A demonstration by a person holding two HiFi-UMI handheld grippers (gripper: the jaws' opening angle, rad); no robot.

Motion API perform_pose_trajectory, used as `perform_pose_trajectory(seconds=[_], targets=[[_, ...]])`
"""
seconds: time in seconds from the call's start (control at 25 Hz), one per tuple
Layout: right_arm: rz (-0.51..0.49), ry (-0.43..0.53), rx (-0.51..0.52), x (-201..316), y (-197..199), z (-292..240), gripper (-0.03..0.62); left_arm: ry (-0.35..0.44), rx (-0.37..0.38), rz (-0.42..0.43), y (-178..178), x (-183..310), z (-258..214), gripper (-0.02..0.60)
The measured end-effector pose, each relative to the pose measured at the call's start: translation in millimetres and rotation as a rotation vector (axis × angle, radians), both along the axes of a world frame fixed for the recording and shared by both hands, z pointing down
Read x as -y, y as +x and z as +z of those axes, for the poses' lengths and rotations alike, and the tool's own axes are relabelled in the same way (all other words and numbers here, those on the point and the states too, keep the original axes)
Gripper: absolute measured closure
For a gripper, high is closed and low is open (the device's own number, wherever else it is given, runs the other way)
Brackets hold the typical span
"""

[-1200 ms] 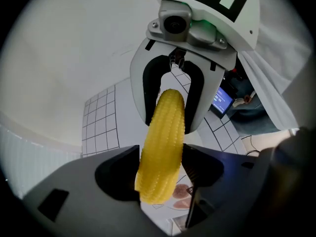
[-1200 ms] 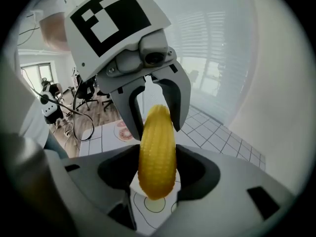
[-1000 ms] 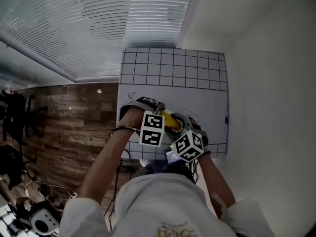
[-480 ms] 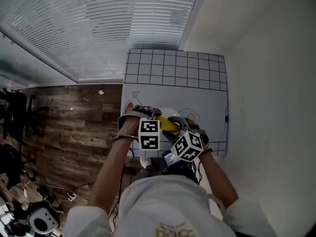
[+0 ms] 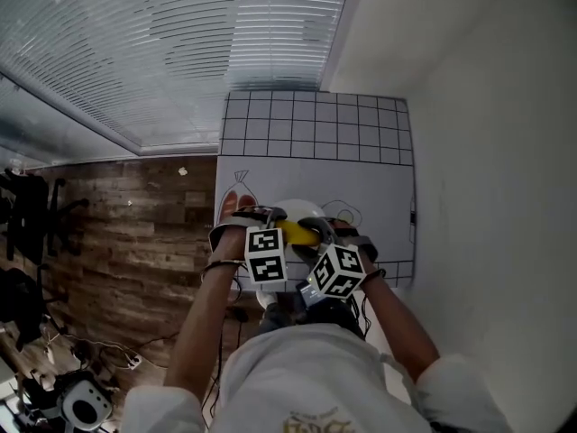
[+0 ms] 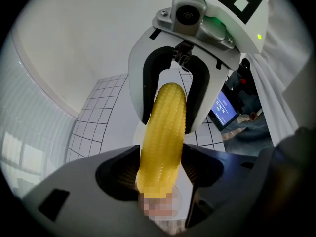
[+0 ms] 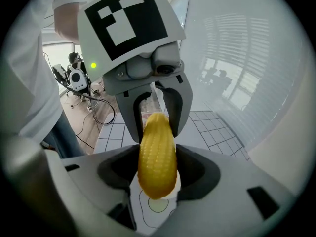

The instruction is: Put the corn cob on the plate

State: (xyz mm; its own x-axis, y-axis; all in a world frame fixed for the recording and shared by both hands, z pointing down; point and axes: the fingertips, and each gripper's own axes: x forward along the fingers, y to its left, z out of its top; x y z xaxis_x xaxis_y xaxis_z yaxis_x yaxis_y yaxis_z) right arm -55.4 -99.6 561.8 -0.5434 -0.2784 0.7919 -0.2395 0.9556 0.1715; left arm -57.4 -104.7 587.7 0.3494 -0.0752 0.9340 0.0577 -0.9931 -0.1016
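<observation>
A yellow corn cob point(image 5: 297, 234) is held by its two ends just over a white plate point(image 5: 305, 209) on the mat. My left gripper point(image 5: 275, 225) is shut on one end, and in the left gripper view the corn cob point(image 6: 160, 147) runs straight away from its jaws. My right gripper point(image 5: 322, 238) is shut on the other end, where the corn cob point(image 7: 157, 154) fills the gap between its jaws. Each gripper view shows the other one across the cob: the right gripper point(image 6: 170, 100) and the left gripper point(image 7: 154, 110). Most of the plate is hidden by the grippers.
The white mat point(image 5: 315, 138) has a black grid at its far end and outline drawings nearer me, a red sausage shape point(image 5: 236, 202) at the left and an egg drawing point(image 7: 158, 205) under the cob. Wooden floor point(image 5: 135, 233) lies to the left, a white wall to the right.
Both grippers, still shut on the cob, have shifted a little toward me and rolled. The white plate, hidden a second ago, now shows just beyond them.
</observation>
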Motion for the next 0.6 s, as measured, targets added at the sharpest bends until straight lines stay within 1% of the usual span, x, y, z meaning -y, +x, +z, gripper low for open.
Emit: perform_pose_trajectory(seconds=[0.16,0.28,0.6], targets=[[-0.019,-0.016,-0.003,4.2,3.4,8.9,0.362,0.003,0.018,-0.012,3.0,4.0,7.2,0.316],[-0.037,-0.032,-0.001,7.6,3.9,16.0,0.362,-0.011,0.032,-0.031,2.9,6.8,14.5,0.316],[-0.097,-0.05,-0.025,18.9,5.5,39.5,0.362,-0.027,0.067,-0.104,3.5,17.7,36.9,0.315]])
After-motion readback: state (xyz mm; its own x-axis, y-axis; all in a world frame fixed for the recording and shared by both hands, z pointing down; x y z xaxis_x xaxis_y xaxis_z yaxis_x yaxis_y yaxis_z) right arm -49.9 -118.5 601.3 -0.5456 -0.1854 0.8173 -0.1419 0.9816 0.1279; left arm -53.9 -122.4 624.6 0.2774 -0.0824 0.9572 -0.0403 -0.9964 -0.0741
